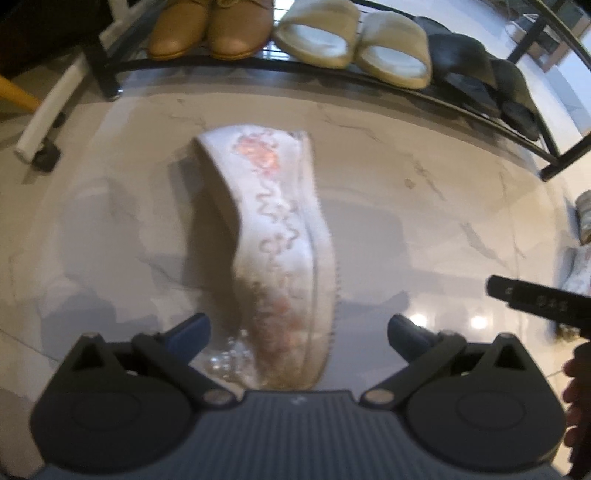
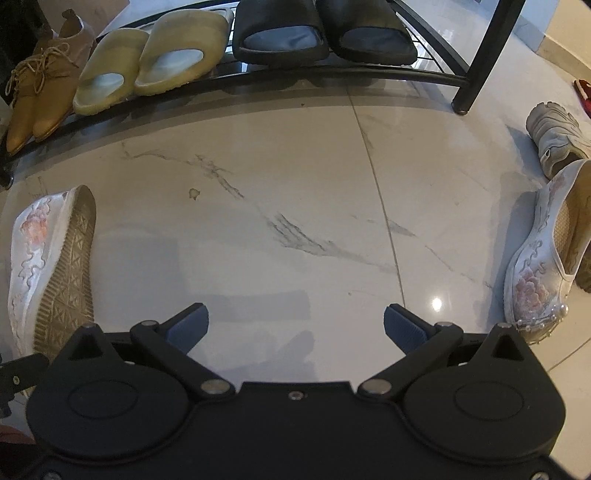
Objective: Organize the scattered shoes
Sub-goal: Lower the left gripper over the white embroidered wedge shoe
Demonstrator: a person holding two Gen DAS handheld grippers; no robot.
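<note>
A: How far along was the tidying at that point?

B: Partly done, by my reading. On the black shoe rack (image 2: 332, 74) along the top of the right wrist view, three pairs already stood side by side: tan lace-up shoes (image 2: 33, 99) at the upper left, cream slides (image 2: 147, 59) next to them, black slides (image 2: 321, 33) at the top centre.

A: And what was left on the floor?

B: At least the embroidered pair. One white embroidered shoe (image 1: 273, 236) lay tipped on its side in the middle of the left wrist view, sole edge toward the right of the frame, on the marble floor (image 2: 295, 206). In the right wrist view its patterned sole showed at the left edge. Its mate (image 2: 543, 254) lay at the right edge of that view, just beside a grey chunky shoe (image 2: 557, 136) above it. Something red sat at the far right edge, too small to identify.

A: Were the claws holding anything?

B: No. The left gripper (image 1: 299, 332) had its jaws spread wide, with the near end of the tipped shoe lying between them but the pads clear of it. The right gripper (image 2: 295, 325) was equally wide apart over bare tile, nothing between its fingers.

A: So which step was it?

B: I'd judge the left one was lining up to take the tipped shoe. The grasp hadn't happened, and both embroidered shoes and the grey one remained off the rack.
</note>
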